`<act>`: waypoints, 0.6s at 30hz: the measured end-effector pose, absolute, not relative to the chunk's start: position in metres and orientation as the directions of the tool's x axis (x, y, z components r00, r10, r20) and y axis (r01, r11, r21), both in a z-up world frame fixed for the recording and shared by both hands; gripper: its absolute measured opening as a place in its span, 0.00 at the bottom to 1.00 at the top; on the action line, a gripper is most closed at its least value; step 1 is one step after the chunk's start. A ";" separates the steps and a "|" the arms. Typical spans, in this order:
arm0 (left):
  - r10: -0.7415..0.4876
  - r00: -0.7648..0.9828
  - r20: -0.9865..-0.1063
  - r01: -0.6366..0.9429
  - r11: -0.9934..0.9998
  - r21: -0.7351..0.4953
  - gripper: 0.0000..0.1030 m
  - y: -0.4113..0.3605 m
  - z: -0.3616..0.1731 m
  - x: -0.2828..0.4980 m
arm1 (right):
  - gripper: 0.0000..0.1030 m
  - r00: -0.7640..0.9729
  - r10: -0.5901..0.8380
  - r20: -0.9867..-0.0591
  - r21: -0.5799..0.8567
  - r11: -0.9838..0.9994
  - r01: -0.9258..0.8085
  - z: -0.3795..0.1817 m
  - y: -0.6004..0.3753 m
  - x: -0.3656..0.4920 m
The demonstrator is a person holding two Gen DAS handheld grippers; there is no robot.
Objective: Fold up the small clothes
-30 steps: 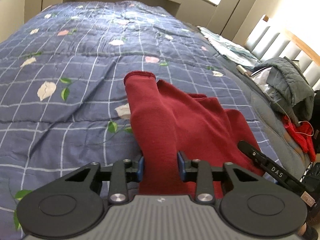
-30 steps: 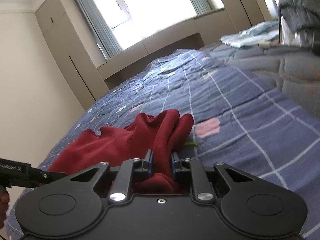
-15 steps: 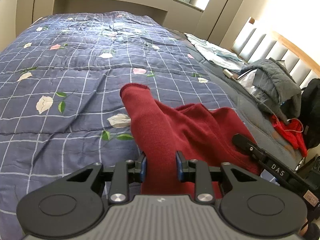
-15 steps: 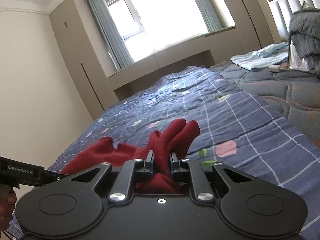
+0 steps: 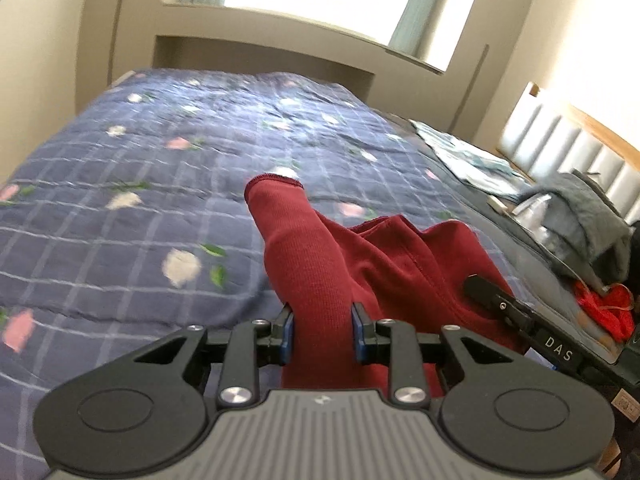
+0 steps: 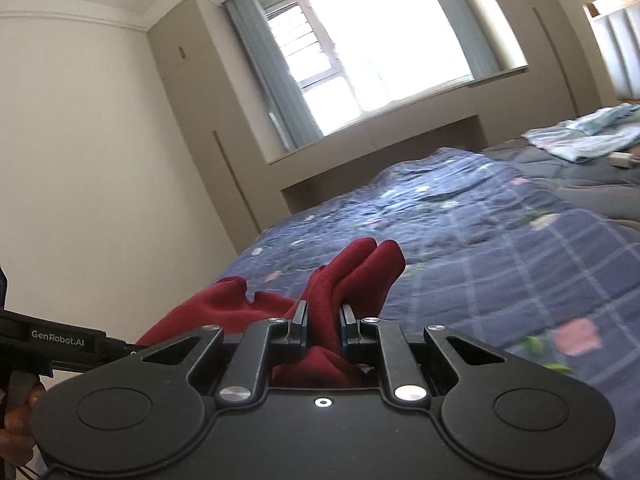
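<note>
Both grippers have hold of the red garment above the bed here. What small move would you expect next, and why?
Probably both carry it forward and lower it onto the quilt to spread it flat. The left gripper is shut on a sleeve of the red garment, the right gripper on a bunched part, and the cloth between them hangs creased, not ready to fold.

left tongs (image 5: 322,334) gripping red top (image 5: 360,264), bed (image 5: 120,240)
</note>
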State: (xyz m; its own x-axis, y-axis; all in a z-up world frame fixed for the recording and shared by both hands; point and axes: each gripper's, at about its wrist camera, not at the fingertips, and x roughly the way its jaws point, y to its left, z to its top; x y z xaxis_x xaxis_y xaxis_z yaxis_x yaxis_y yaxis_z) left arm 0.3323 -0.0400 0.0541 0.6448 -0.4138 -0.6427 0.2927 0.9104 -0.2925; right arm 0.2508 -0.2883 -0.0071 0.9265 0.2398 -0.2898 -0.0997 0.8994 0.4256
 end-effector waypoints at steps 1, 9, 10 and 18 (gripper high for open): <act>-0.401 0.656 -0.640 0.283 0.916 -0.284 0.29 -0.034 0.054 0.336 | 0.15 0.924 0.250 -0.290 0.428 0.897 -0.109 -0.008 -0.282 0.258; -0.327 0.722 -0.610 0.189 0.941 -0.281 0.29 0.015 0.035 0.363 | 0.15 0.886 0.326 -0.329 0.461 0.875 -0.151 -0.022 -0.233 0.311; -0.325 0.719 -0.615 0.177 0.941 -0.290 0.29 0.020 0.029 0.366 | 0.15 0.881 0.329 -0.341 0.460 0.876 -0.149 -0.025 -0.228 0.315; -0.325 0.688 -0.649 0.137 0.936 -0.324 0.30 0.039 -0.008 0.369 | 0.15 0.857 0.300 -0.419 0.435 0.895 -0.100 -0.047 -0.215 0.322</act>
State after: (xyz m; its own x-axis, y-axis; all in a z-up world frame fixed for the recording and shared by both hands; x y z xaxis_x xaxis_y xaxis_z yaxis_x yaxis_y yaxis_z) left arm 0.3694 0.0391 -0.0078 0.6880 -0.3254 -0.6487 0.1369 0.9360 -0.3244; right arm 0.3219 -0.2153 -0.0470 0.8568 0.2999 -0.4194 -0.1001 0.8947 0.4353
